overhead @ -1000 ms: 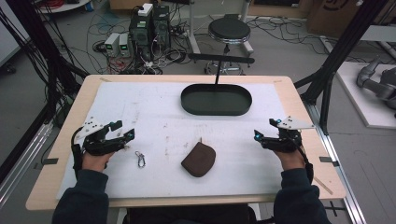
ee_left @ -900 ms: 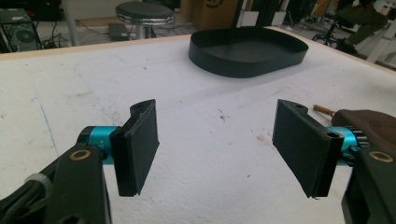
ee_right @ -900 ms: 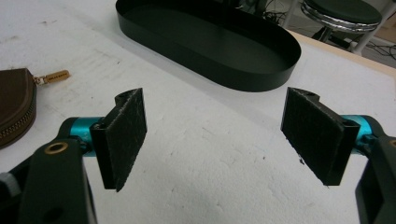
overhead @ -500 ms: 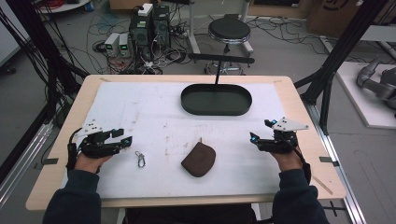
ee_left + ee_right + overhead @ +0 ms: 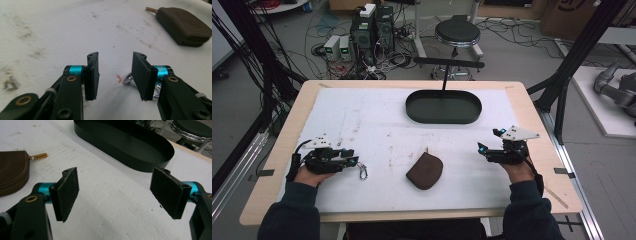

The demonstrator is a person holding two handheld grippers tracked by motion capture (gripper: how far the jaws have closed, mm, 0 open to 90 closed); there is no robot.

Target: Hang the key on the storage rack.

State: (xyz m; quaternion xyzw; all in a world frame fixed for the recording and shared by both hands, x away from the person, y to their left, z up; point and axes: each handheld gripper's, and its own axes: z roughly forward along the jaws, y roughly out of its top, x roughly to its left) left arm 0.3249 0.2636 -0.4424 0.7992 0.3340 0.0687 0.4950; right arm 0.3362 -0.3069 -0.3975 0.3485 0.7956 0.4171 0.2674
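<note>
1. Left gripper point(image 5: 346, 159) held low over the white mat point(image 5: 377, 125) near its left edge, jaws parted with bare mat between them, gripping nothing
2. Silver carabiner clip point(image 5: 362, 173) lying just past the left gripper's tips; in the left gripper view point(image 5: 130, 80) partly hidden behind the right-hand jaw, touching or not cannot be told
3. Brown zip pouch point(image 5: 425, 170) farther out beyond that same jaw, well apart, open mat in between; brass zip pull point(image 5: 150, 9) at its far end
4. Right gripper point(image 5: 486, 150) near the mat's right edge, jaws spread wide and empty, pads clear of everything
5. From the right gripper, pouch off to the jaws' left with its zip edge facing them, bare mat between
6. Black oval tray point(image 5: 443, 116) ahead of the right gripper, empty, its near rim well clear of the pads point(image 5: 66, 192); far rim close to the table's back edge
7. Wooden table border point(image 5: 539, 125) just outside the right gripper, little room on that side
</note>
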